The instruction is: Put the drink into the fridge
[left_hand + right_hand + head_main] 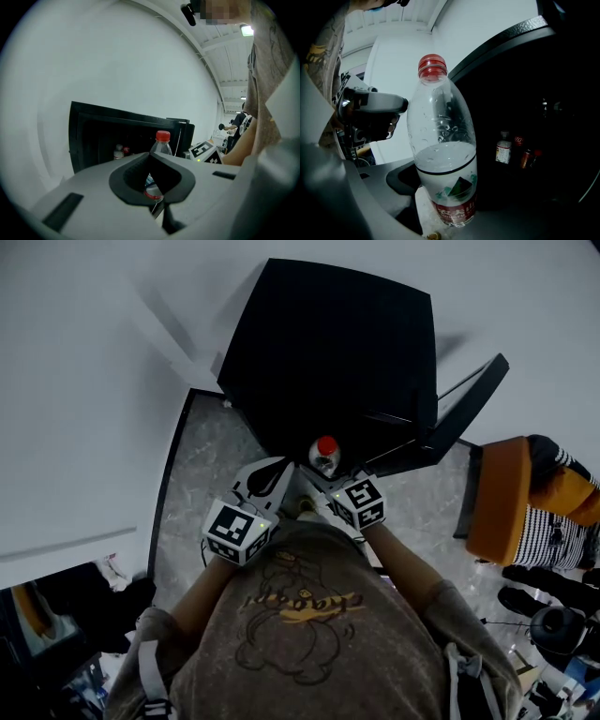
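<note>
While held upright, clear rounded plastic bottle (443,140), ribbed red cap (431,64)

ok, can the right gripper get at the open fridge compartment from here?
Probably yes: the right gripper, shut on the bottle, faces the fridge with its door swung open and nothing between them.

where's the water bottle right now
The water bottle is at the head view's centre, upright in the right gripper, before the open fridge.
</note>
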Motion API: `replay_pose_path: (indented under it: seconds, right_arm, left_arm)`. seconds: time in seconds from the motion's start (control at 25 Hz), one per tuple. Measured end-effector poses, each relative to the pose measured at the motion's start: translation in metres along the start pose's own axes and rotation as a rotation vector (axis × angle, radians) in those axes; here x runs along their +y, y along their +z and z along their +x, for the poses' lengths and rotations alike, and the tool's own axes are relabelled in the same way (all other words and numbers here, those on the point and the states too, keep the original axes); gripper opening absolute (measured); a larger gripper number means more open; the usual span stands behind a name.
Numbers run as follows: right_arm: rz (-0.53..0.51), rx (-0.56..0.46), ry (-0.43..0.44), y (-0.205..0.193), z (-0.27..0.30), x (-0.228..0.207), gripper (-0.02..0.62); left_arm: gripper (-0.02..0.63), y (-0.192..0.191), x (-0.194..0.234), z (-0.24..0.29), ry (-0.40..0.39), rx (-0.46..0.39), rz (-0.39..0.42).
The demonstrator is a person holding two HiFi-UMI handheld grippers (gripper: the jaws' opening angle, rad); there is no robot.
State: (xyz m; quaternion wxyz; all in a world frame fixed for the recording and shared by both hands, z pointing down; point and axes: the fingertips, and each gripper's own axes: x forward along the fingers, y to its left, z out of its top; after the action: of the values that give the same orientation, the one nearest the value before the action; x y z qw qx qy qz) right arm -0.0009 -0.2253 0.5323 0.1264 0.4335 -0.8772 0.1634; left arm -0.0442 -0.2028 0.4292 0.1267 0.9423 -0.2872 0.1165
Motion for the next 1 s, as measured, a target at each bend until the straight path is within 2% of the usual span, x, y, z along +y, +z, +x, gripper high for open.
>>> replay_pose_path:
  seconds: [1.0]
  right_arm:
    - [0.033, -0.036, -0.146, -0.013, 0.041, -0.07, 0.344]
  left_arm:
    - [0.005, -0.022, 0.001, 0.008, -0.029, 0.046, -0.007]
